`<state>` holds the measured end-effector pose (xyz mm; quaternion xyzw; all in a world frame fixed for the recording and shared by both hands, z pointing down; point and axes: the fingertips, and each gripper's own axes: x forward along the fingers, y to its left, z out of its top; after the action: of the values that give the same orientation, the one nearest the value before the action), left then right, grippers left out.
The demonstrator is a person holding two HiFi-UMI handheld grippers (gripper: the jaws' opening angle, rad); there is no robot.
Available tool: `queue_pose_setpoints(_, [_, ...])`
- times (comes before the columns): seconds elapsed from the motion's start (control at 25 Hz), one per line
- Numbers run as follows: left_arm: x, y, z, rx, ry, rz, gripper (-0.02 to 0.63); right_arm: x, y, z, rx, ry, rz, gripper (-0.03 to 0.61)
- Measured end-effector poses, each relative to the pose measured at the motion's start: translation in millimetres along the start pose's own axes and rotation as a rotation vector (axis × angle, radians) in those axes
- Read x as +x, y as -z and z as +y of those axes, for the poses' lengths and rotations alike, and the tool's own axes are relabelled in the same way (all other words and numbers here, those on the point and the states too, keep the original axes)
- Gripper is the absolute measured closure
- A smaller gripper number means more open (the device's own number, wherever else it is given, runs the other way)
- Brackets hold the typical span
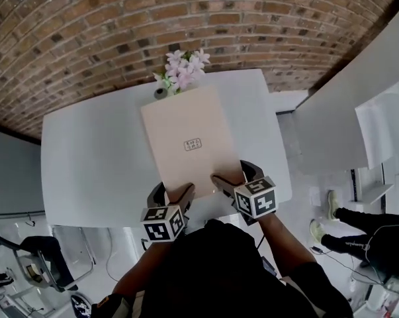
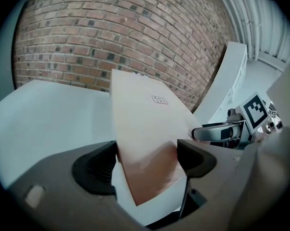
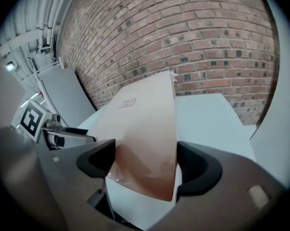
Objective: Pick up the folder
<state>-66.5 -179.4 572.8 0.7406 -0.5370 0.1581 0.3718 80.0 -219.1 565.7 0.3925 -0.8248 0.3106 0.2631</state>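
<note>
Left tongs [image 1: 171, 194] and right tongs [image 1: 237, 176] each clamped on a near corner of folder [image 1: 189, 134]. Far end looks tilted off surface [image 1: 87, 158]. Lift step; next I raise both evenly.

Left gripper [image 1: 171, 193] [image 2: 147, 160]: jaws part-closed, both pads against near corner of folder [image 1: 189, 141] held between them. Marker cube [image 1: 164, 222] just behind jaws, facing up.

Right gripper [image 1: 235, 177] [image 3: 145, 162]: same grip on other near corner, beside left gripper, jaws pointing forward.

Left forearm [image 1: 134, 275] and right forearm [image 1: 283, 247] bent, reaching forward behind the grippers.
</note>
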Motion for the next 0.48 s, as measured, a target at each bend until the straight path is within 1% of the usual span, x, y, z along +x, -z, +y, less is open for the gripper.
queue_pose_setpoints(0.12, [-22.5,-11.3,-2.2,0.034,0.018,-0.039,0.207,-17.1,-9.6,20.7,-0.003,0.014,-0.062,0.175])
queue_pose_setpoints(0.48, [-87.4,-33.8,1.3,0.097,0.040,-0.140,0.207,-54.0,-29.6,78.9,-0.045,0.051,-0.171,0.175])
